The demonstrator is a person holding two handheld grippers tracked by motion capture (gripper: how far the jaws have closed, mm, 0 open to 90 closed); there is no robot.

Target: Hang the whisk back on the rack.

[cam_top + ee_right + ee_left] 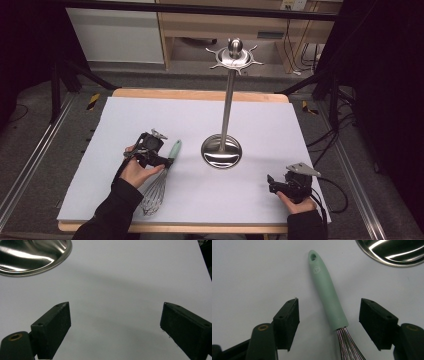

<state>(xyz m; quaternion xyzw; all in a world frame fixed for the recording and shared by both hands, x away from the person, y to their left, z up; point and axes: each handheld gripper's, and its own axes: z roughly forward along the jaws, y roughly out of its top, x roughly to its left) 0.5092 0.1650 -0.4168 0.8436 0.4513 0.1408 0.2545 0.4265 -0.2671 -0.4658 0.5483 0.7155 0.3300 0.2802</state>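
Observation:
A whisk (161,182) with a mint-green handle (327,293) and wire loops lies on the white table cover, handle pointing away from the person. My left gripper (159,159) is open and sits over the handle; in the left gripper view its two jaws stand on either side of the handle's lower end, apart from it. A tall steel utensil stand (224,107) with a round base (221,151) and hooked top ring rises at the table's middle. My right gripper (272,184) rests open near the front right, nothing between its jaws.
The white cover (150,115) spans the wooden table. The stand's shiny base (30,255) lies up and left of the right gripper. Cables trail off the table's right edge. Shelving stands behind the table.

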